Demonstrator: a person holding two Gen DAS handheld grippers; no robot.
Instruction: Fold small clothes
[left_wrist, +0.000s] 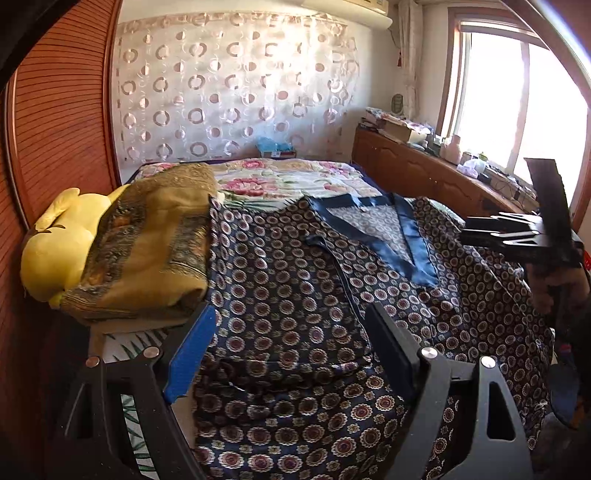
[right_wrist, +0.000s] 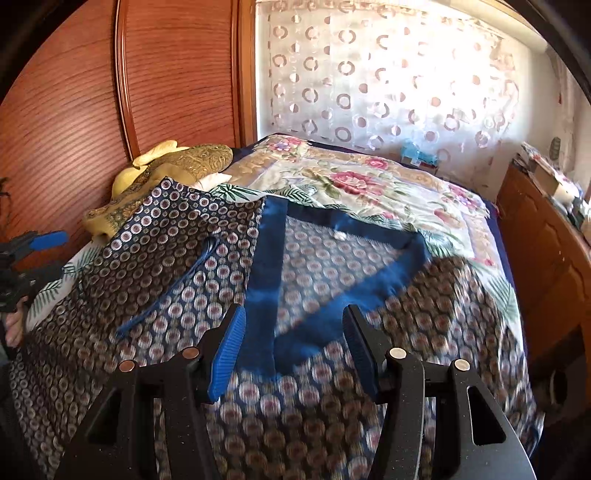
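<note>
My left gripper (left_wrist: 291, 354) hangs above the near edge of the bed (left_wrist: 295, 177) with its jaws spread wide, nothing between them and nothing touching the blue pads; the patterned navy garment (left_wrist: 295, 295) lies below the gap. My right gripper (right_wrist: 295, 354) is the same: jaws wide apart and empty, held over the garment's blue-trimmed neckline (right_wrist: 266, 266). The garment is spread flat across the near half of the bed, neckline toward the far side, covering a floral quilt (right_wrist: 369, 184) that shows beyond it. In the right wrist view the cloth nearest my jaws is blurred, so I cannot tell whether the pads brush it. A folded olive-gold cloth (left_wrist: 147, 251) sits just beside the garment's left edge, resting against a yellow plush toy (left_wrist: 55, 251) by the wooden headboard (left_wrist: 62, 110).
</note>
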